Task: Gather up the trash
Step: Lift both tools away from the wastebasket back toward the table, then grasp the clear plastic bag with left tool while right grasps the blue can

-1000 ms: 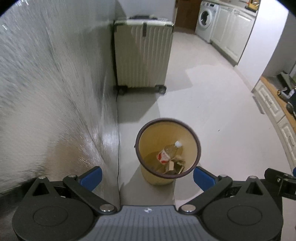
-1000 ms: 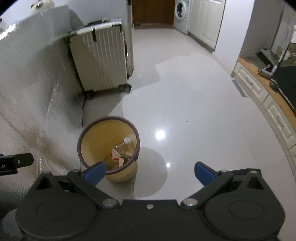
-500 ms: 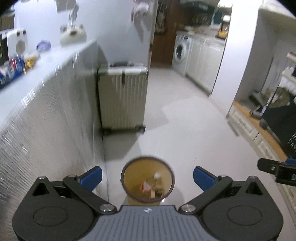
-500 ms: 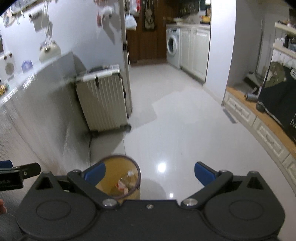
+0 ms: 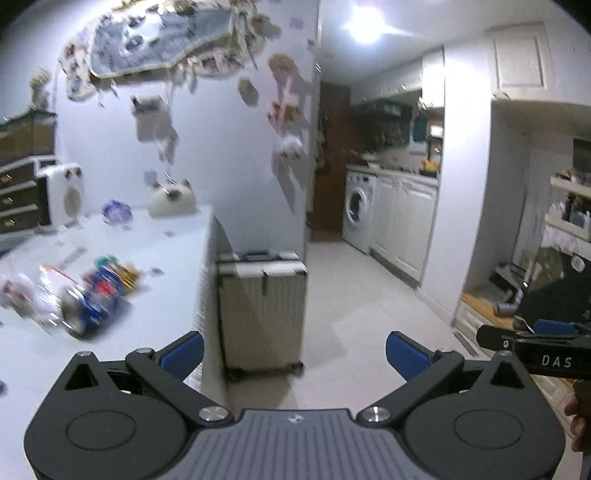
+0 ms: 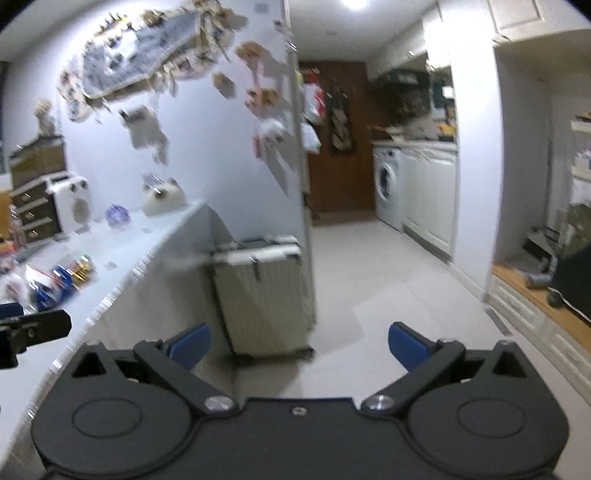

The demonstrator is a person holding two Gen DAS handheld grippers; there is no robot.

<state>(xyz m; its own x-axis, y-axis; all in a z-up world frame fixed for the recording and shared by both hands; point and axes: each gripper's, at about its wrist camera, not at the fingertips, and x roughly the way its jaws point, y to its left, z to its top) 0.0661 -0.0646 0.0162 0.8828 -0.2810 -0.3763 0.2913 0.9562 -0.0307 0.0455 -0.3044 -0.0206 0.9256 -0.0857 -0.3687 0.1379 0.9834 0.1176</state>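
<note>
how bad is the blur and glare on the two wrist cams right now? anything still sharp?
Left wrist: heavy motion blur on the counter clutter and wall decorations; ceiling light blown out; left gripper itself sharp. Right wrist: softer blur overall, suitcase edges smeared, right gripper crisp. Both views show strong fisheye bending and dark corners.

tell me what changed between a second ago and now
Both views swung up from the floor: the trash bin has dropped out of sight, and the counter with its blurred clutter now shows. The left hand-held gripper and right hand-held gripper stayed open and empty; the suitcase hasn't moved.
</note>
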